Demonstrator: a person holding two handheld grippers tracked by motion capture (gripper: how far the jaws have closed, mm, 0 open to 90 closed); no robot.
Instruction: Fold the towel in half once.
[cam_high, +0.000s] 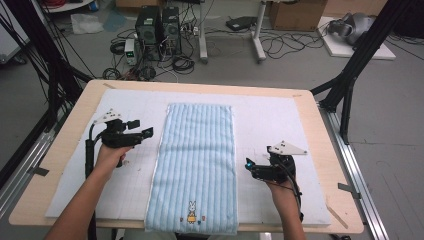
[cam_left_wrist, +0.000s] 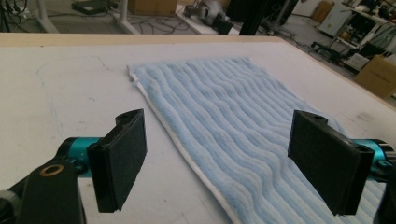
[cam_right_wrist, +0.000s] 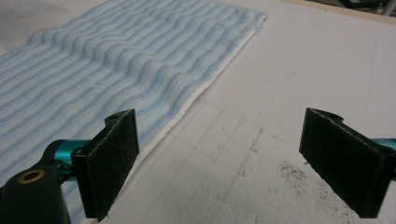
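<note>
Black grippers, teal fittings, flat jaws, seemingly foam-padded.

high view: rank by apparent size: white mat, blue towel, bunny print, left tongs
1. white mat, covers most of the table top.
2. blue towel, a long strip down the mat's middle.
3. left tongs, open, beside the towel's left edge.
4. bunny print, a small motif at the towel's near end.
</note>
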